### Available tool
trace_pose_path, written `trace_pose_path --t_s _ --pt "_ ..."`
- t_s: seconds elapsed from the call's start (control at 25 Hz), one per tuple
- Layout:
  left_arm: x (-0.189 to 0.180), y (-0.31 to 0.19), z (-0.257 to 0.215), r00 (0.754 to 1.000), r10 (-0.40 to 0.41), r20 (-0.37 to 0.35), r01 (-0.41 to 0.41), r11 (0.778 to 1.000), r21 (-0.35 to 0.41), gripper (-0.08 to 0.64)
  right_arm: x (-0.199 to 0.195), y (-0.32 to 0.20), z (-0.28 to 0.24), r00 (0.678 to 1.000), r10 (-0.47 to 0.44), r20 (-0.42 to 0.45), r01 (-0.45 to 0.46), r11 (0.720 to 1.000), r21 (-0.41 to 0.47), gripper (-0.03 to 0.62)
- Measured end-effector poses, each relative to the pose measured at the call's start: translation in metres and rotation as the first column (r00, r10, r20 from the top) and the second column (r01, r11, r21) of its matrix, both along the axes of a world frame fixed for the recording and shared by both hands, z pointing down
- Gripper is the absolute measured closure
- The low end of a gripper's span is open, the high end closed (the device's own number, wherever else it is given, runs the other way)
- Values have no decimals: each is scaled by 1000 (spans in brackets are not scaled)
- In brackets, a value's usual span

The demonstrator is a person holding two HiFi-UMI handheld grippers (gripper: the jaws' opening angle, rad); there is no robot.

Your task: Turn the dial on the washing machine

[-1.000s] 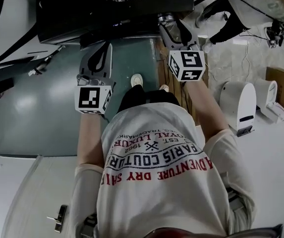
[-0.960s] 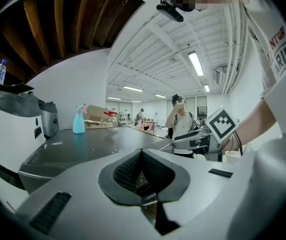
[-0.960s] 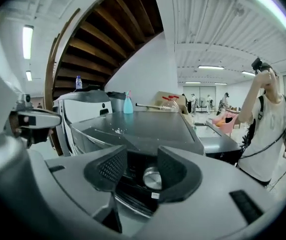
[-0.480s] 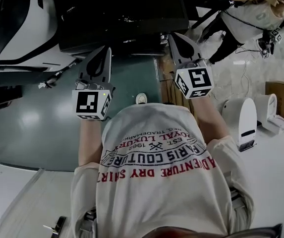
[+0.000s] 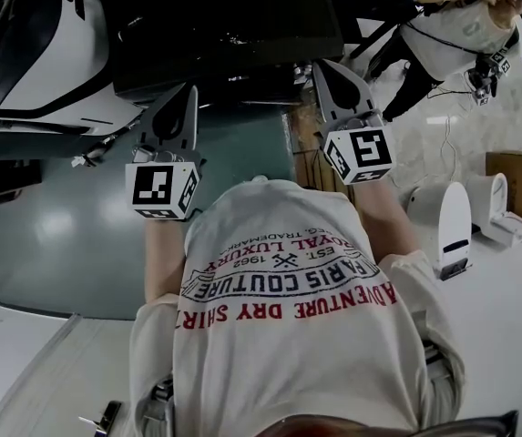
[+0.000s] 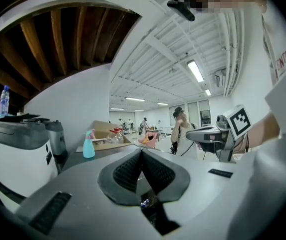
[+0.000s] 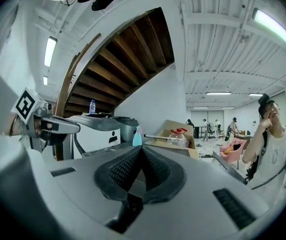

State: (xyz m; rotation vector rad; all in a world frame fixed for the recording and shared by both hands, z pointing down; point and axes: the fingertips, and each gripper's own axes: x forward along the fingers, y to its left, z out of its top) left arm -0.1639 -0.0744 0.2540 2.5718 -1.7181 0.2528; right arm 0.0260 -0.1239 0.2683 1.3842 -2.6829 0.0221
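A white machine (image 5: pixel 56 39) with dark panels stands at the head view's upper left, next to a dark flat top (image 5: pixel 233 25). No dial shows in any view. My left gripper (image 5: pixel 189 94) is shut and empty, its tip at the near edge of that dark top. My right gripper (image 5: pixel 324 66) is shut too, with nothing in it, and is level with the left one. In the left gripper view the jaws (image 6: pixel 142 151) meet and point across the room. The right gripper view shows its jaws (image 7: pixel 142 149) pressed together, the white machine (image 7: pixel 100 129) ahead on the left.
A blue spray bottle (image 7: pixel 137 135) and a cardboard box (image 7: pixel 177 130) sit on the dark surface ahead. A water bottle (image 7: pixel 92 106) stands on the machine. Another person (image 5: pixel 452 25) stands at the right, near white bins (image 5: pixel 452 212) and a box (image 5: pixel 511 176). A wooden stair underside hangs overhead.
Both grippers have risen toward the dark top of the machine. The right gripper's jaws, apart in the earliest frame, are now together. The shoes below have slipped out of sight.
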Motion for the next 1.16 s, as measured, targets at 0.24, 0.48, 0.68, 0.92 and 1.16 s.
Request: trace_pose_path --t_s 0.24,0.48,0.68,0.92,1.16 --pt "-6 1 4 1000 -5 4 5 1000 -8 545 -2 3 10 1000 -13 -17 12 1000 -17 566" --pt "-10 0 4 1000 -2 4 3 1000 -12 545 -5 5 9 1000 2 -6 -2 1000 -14 566" --pt "-14 -1 6 1000 0 7 0 1000 -10 545 -6 6 7 1000 24 -2 -24 1000 -3 566" --pt "-15 -3 6 1000 6 14 -5 1000 -5 545 -8 5 6 1000 30 8 -30 1000 -3 566" --pt "-17 -2 5 1000 10 12 -10 1000 -4 545 -12 5 7 999 33 10 -33 999 -7 566"
